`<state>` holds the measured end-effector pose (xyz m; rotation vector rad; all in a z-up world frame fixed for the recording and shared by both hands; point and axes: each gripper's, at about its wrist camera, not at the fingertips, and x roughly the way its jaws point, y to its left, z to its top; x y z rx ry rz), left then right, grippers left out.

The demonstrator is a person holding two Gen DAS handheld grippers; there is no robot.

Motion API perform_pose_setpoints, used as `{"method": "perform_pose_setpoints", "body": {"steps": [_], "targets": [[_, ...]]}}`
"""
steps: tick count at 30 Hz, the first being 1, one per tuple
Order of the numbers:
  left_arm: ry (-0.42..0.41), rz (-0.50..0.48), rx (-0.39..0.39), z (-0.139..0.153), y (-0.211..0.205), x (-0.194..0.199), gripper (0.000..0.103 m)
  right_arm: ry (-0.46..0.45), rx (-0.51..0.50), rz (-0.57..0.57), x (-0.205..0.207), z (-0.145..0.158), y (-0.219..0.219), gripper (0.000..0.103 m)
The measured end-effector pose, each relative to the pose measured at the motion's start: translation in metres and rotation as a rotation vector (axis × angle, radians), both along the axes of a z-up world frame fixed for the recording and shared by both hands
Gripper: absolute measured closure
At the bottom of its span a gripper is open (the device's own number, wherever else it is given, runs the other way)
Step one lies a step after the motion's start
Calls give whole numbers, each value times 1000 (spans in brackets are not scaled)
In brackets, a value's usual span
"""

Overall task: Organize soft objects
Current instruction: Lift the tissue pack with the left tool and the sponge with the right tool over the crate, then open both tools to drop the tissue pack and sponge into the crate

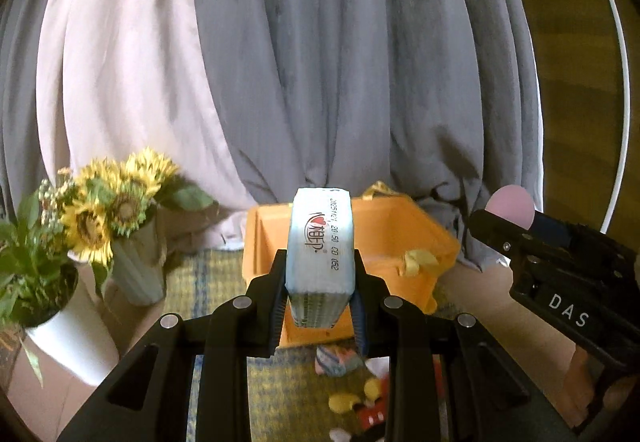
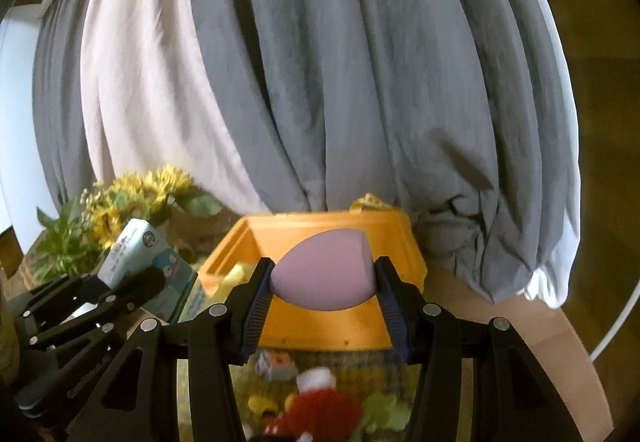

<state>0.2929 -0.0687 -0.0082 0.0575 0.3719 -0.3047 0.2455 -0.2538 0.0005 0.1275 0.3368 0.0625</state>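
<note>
My left gripper [image 1: 320, 262] is shut on a pale blue tissue pack [image 1: 320, 242] with a red heart logo, held on end above the mat. Behind it stands an open orange bin [image 1: 400, 238]. My right gripper [image 2: 325, 270] is shut on a lilac egg-shaped sponge [image 2: 324, 274], lifted in front of the same orange bin [image 2: 320, 330]. In the left wrist view the right gripper [image 1: 508, 217] shows at the right with the sponge [image 1: 512, 207] at its tip. In the right wrist view the left gripper [image 2: 132, 278] shows at the left with the tissue pack [image 2: 136, 246].
Sunflowers in a ribbed vase [image 1: 132, 274] and a leafy plant in a white pot [image 1: 60, 338] stand to the left. Grey and pale curtains [image 1: 320, 61] hang behind the bin. Soft toys [image 2: 316, 402] lie on the woven mat below. A yellow cloth [image 1: 416, 262] hangs on the bin.
</note>
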Motion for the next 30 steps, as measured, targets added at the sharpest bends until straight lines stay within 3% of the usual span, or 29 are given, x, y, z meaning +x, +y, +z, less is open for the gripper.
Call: {"method": "perform_pose_setpoints", "body": {"steps": [16, 30], "targets": [[3, -14, -4, 3, -14, 80, 75, -12, -17, 6, 76, 11, -7, 51], [112, -36, 60, -24, -43, 155, 75, 135, 6, 27, 163, -18, -24, 51]]}}
